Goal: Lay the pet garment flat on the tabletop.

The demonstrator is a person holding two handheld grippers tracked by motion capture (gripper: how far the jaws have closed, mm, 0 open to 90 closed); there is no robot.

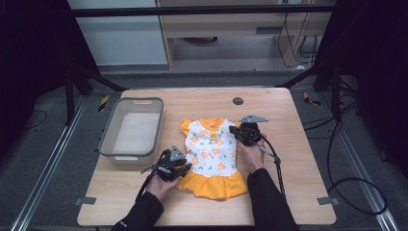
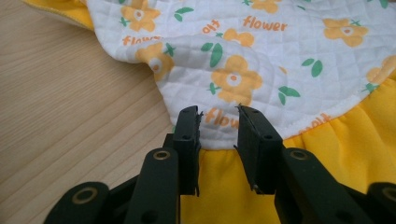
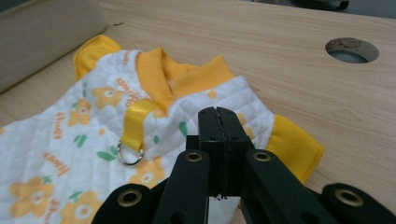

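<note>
Dress [image 1: 212,156], small, quilted white with orange flowers and a yellow ruffled skirt, lying flat near the middle of the table [image 1: 293,159], just right of the grey bin [image 1: 132,131]. Long axis running away from the person: yellow collar [image 3: 184,77] at the far end, skirt hem at the near end. Left gripper [image 1: 179,166] at the near left edge, low on the garment, right where the white quilting meets the yellow skirt [image 2: 327,154]; jaws part-open with a gap between them, straddling that seam, pads not yet pressing on the cloth. Right gripper [image 1: 243,132] at the far right edge, beside the yellow-cuffed sleeve [image 3: 294,144], jaws pressed fully together on nothing, tips hovering above the shoulder. So: one tool at each diagonal corner, left nearer the hem, right nearer the collar and the strap with its metal ring [image 3: 130,156]. Likely next: pinching at the waist seam on the left, with the right needing to open before taking the sleeve side.
</note>
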